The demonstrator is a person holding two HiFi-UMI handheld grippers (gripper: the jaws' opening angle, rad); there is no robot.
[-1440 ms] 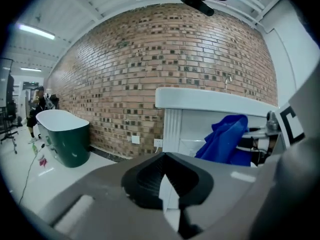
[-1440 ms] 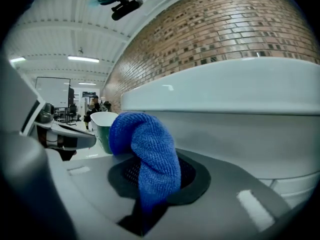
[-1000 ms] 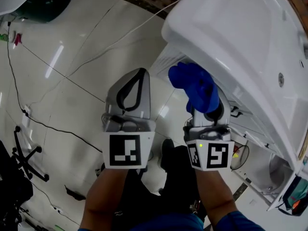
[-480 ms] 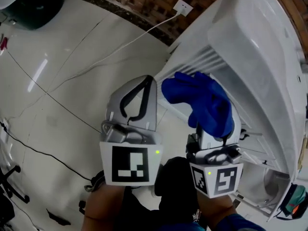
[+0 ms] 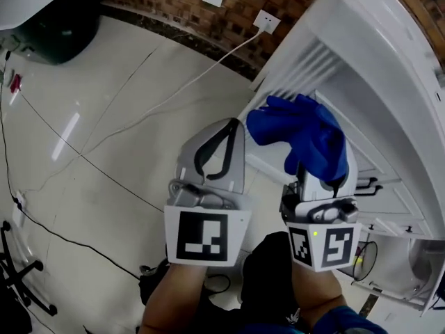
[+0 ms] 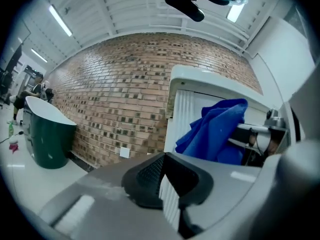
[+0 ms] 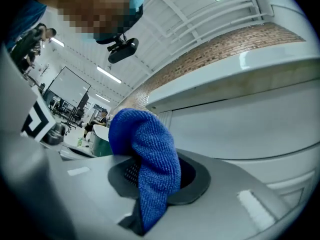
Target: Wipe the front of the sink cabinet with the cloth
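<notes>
As the right gripper [image 7: 156, 180] points at the white sink cabinet [image 5: 389, 68], its fingers are clamped on the blue cloth [image 5: 302, 141]. The cloth bunches up over the fingertips and hangs down between them in the right gripper view. Just ahead of those fingers stands the cabinet front, with a flat white panel [image 7: 240, 129] facing them and the basin's rim [image 7: 250, 64] jutting out above. From the head view the cloth sits over the slatted part of the front [image 5: 302, 65], but whether it is actually touching I can't tell.

The left gripper [image 6: 172, 184] is held just beside the right one, on its left. Its fingers are closed together with nothing between them. Beyond the left fingertips is the cabinet's slatted corner, and past it a brick wall [image 6: 115, 99] with a white socket [image 5: 266, 22]. A white cable [image 5: 174, 96] trails from the socket across the glossy floor [image 5: 104, 158].
</notes>
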